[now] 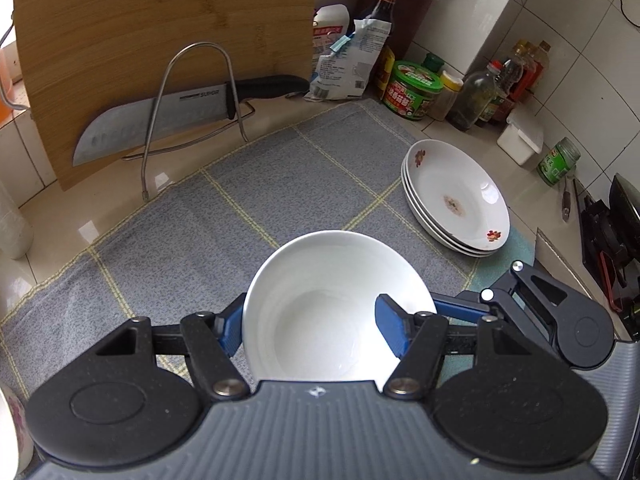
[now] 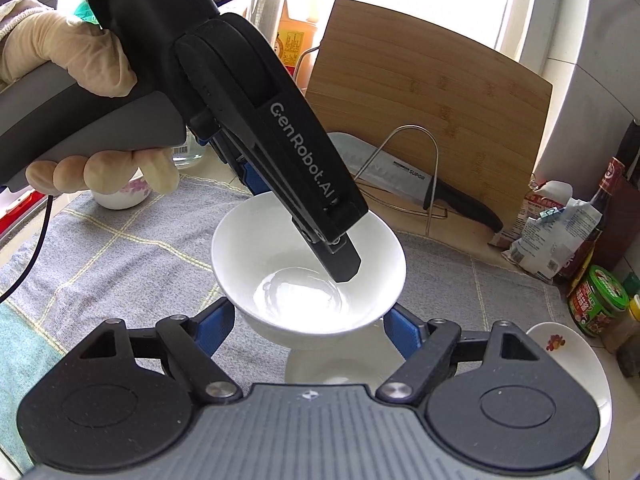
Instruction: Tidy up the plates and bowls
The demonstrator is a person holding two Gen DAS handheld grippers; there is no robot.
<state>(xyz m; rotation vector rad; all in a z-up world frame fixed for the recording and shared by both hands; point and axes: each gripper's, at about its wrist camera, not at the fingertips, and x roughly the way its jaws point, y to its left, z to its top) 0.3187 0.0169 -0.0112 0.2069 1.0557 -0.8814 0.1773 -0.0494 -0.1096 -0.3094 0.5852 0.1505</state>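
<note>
My left gripper (image 1: 312,314) is shut on the rim of a plain white bowl (image 1: 320,280), one blue pad outside the wall and one inside. The bowl hangs above the grey checked cloth (image 1: 280,184). In the right wrist view the same bowl (image 2: 288,280) shows the left gripper's black finger (image 2: 340,256) reaching into it. My right gripper (image 2: 310,328) has its blue fingers against the white lower body under that bowl; whether this is its foot or a second bowl I cannot tell. A stack of three flowered plates (image 1: 456,196) lies on the cloth's right edge.
A knife (image 1: 160,124) rests in a wire rack before a leaning bamboo board (image 1: 160,20). Jars, bottles and a bag (image 1: 412,88) line the tiled back wall. A stove (image 1: 616,232) is at far right. A small flowered bowl (image 2: 120,196) sits behind the gloved hand (image 2: 80,64).
</note>
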